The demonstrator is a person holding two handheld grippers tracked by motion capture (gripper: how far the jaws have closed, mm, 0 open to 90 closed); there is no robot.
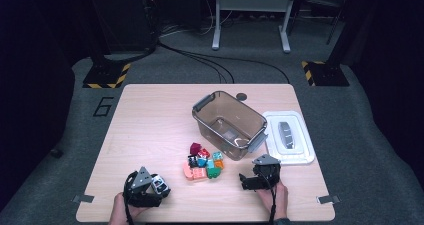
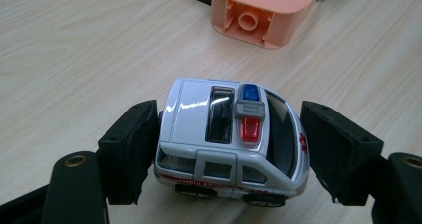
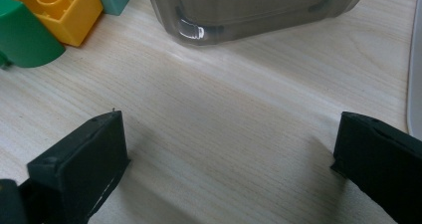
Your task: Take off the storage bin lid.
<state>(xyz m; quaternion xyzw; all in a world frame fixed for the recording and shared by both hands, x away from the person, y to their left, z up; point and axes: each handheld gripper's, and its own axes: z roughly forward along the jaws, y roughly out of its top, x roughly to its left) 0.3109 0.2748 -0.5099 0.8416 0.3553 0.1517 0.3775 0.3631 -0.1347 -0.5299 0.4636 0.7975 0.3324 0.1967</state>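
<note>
A small white toy ambulance (image 2: pixel 229 139) with a blue and red light bar sits on the wooden table between the black pads of my left gripper (image 2: pixel 229 152), and both pads press on its ends. From above, the ambulance (image 1: pixel 159 184) is in that gripper (image 1: pixel 161 187) near the table's front left. My right gripper (image 1: pixel 245 181) rests at the front right, low over bare wood. Its jaws (image 3: pixel 229 159) stand wide open with nothing between them.
A pile of several coloured blocks (image 1: pixel 202 165) lies between the grippers, including a pink one (image 2: pixel 259 12), a yellow one (image 3: pixel 54 5) and a green one (image 3: pixel 25 40). A clear grey bin (image 1: pixel 220 135) stands behind them, with its white lid (image 1: pixel 300 155) to its right.
</note>
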